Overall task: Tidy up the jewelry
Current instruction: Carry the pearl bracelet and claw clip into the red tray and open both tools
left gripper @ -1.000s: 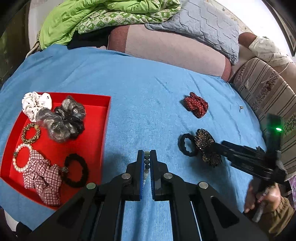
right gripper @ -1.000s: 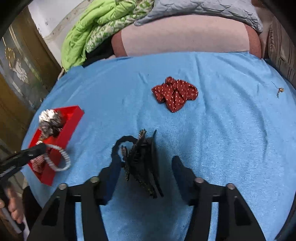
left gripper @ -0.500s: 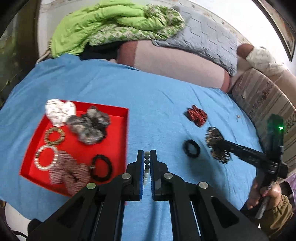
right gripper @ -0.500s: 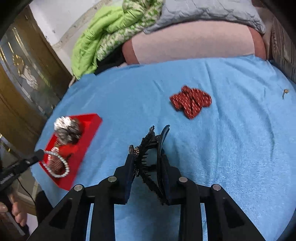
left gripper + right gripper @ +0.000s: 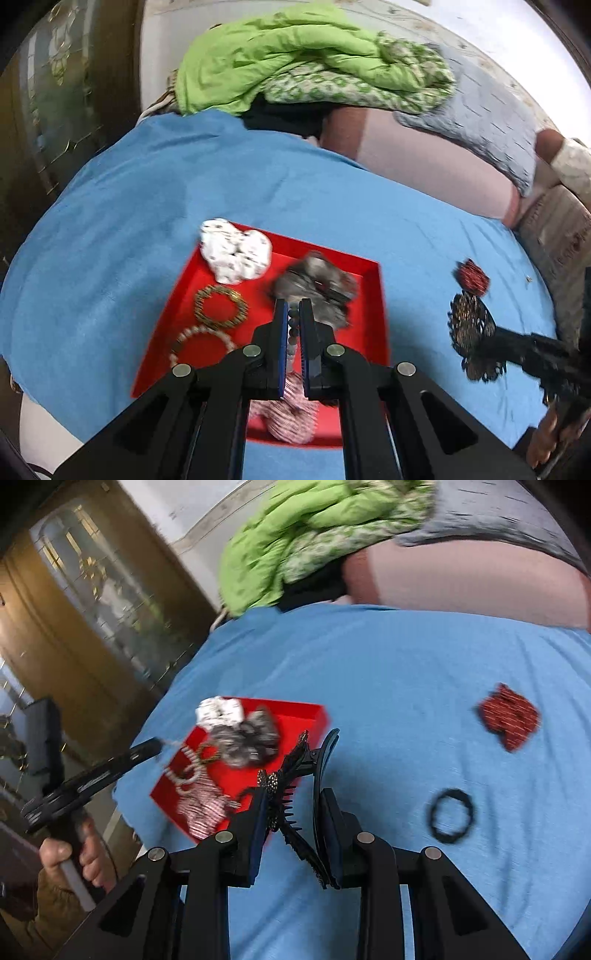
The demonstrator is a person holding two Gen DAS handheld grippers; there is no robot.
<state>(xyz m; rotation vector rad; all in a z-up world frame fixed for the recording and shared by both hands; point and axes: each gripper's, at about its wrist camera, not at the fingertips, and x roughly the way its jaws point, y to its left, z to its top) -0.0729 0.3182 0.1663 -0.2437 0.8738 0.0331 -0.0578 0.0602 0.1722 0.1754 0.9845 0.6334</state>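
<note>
My left gripper (image 5: 293, 306) is shut on a string of grey and white beads (image 5: 293, 326) and hangs over the red tray (image 5: 334, 254). The tray holds a white scrunchie (image 5: 234, 254), a grey scrunchie (image 5: 317, 286), a gold bracelet (image 5: 221, 307), a pearl bracelet (image 5: 201, 338) and a checked scrunchie (image 5: 291, 419). My right gripper (image 5: 291, 805) is shut on a black claw clip with a beaded bow (image 5: 295, 771), held in the air just right of the tray (image 5: 317, 716). A black hair tie (image 5: 450, 816) and a red dotted scrunchie (image 5: 508, 716) lie on the blue cloth.
The blue cloth (image 5: 258, 184) covers a bed. A green quilt (image 5: 295, 62), a grey pillow (image 5: 487, 114) and a pink bolster (image 5: 424, 166) lie at its far side. A glazed wooden door (image 5: 92, 609) stands to the left. A hand (image 5: 70, 860) grips the left tool.
Both grippers have swung left toward the red tray. The right gripper shut on the claw clip and lifted it off the cloth, leaving the black hair tie behind.
</note>
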